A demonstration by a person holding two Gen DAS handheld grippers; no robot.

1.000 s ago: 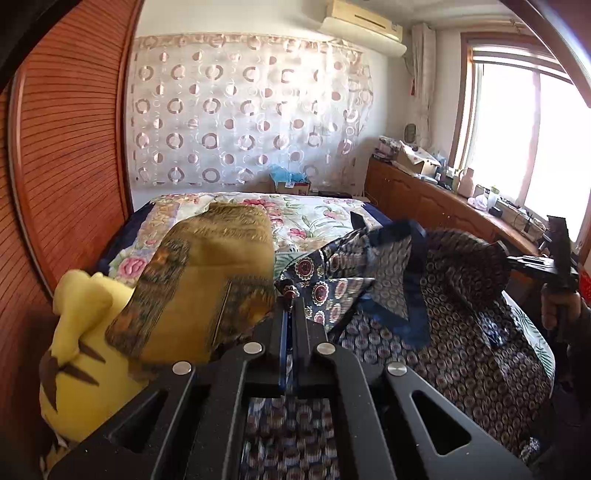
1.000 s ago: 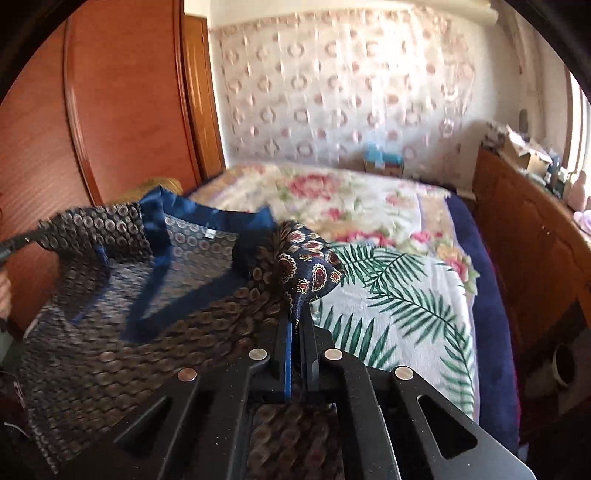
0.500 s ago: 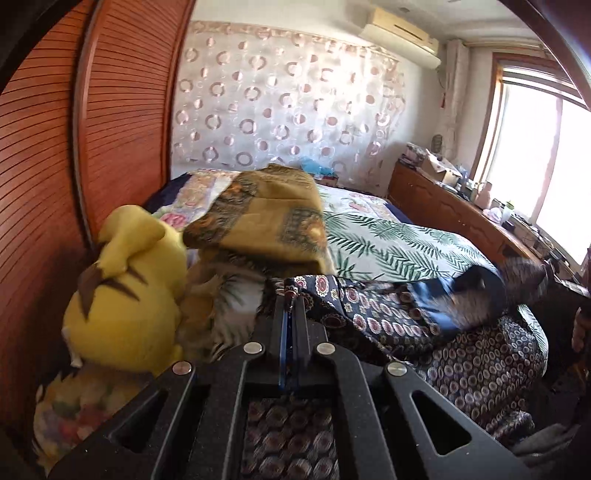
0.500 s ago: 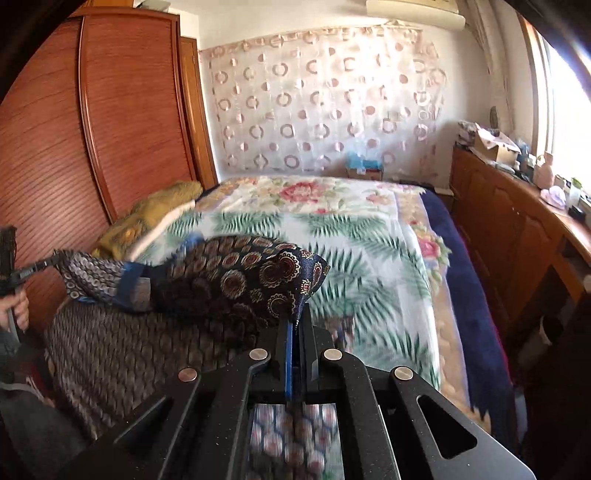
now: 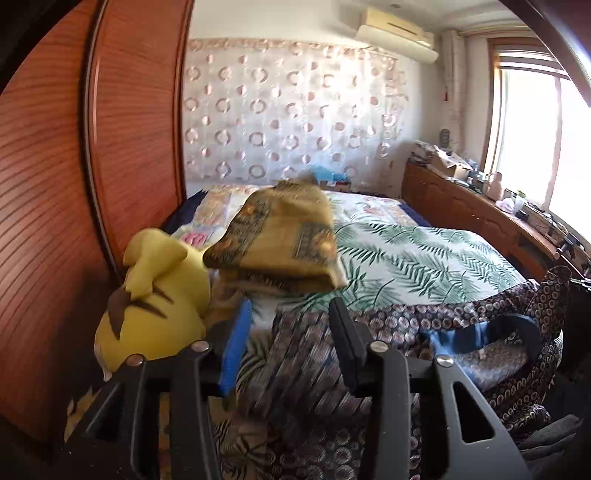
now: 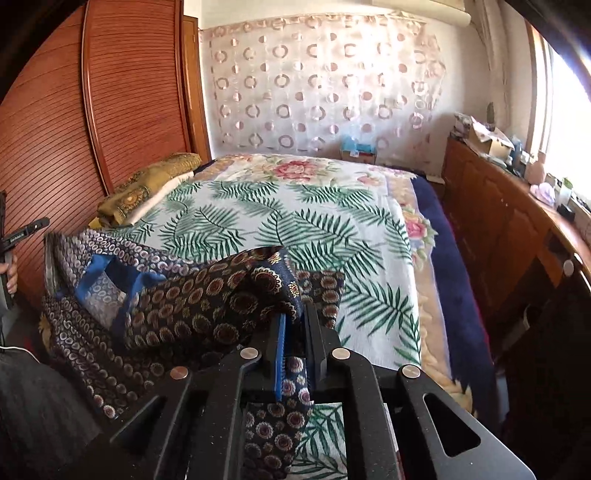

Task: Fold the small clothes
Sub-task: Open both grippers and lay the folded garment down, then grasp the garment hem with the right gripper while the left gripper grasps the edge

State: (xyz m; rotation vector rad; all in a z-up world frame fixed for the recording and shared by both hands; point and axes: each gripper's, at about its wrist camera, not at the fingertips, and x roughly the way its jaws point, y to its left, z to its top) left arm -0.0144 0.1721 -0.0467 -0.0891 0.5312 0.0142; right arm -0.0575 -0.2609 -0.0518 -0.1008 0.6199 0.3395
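Bedroom surroundings, both wrist views.

Ahead of me: bed with a palm-leaf sheet (image 6: 295, 221) over a floral blanket (image 6: 291, 170); dark blue cover (image 6: 454, 280) along its right edge. A yellow plush toy (image 5: 155, 295) lies at the bed's left side against the wooden sliding wardrobe (image 5: 92, 147). A ring-patterned curtain (image 6: 317, 85) covers the far wall, with an air conditioner (image 5: 395, 29) mounted above it. A blue tissue box (image 6: 358, 147) sits at the bed's far end. A wooden sideboard (image 6: 498, 214) runs under the bright window (image 5: 535, 140), its top cluttered with small boxes and bottles too small to identify.
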